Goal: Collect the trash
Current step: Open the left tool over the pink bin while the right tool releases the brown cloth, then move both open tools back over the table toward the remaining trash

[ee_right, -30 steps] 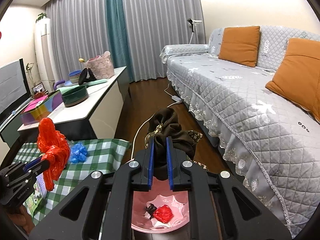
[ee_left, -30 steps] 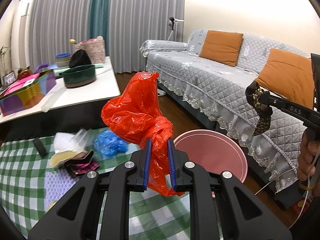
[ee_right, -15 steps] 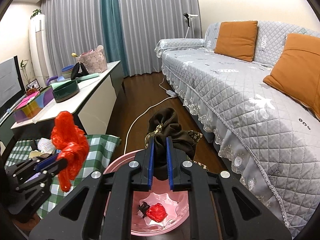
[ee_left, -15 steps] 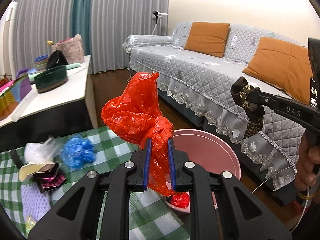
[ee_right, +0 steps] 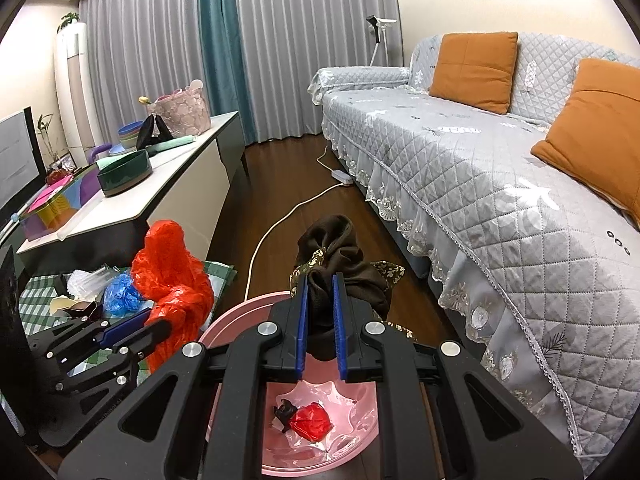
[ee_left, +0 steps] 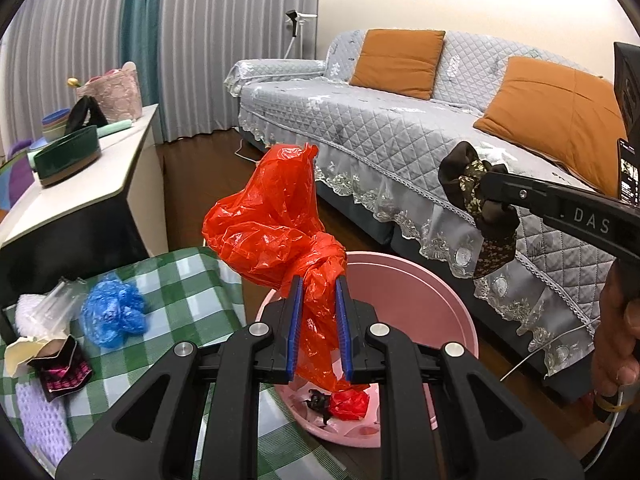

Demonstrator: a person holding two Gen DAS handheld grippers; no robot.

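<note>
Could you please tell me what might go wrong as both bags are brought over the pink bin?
The puffy red plastic bag in the left hand-held gripper billows toward the checked cloth side, so it might catch the round pink plastic bin's rim and fall outside. The crumpled dark brown bag in the right hand-held gripper could drop wide too.

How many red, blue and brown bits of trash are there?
Red: 2, the bag in the left gripper and a wad in the bin.
Blue: 1, a bag on the checked cloth.
Brown: 1, the rag in the right gripper.
Total: 4
</note>
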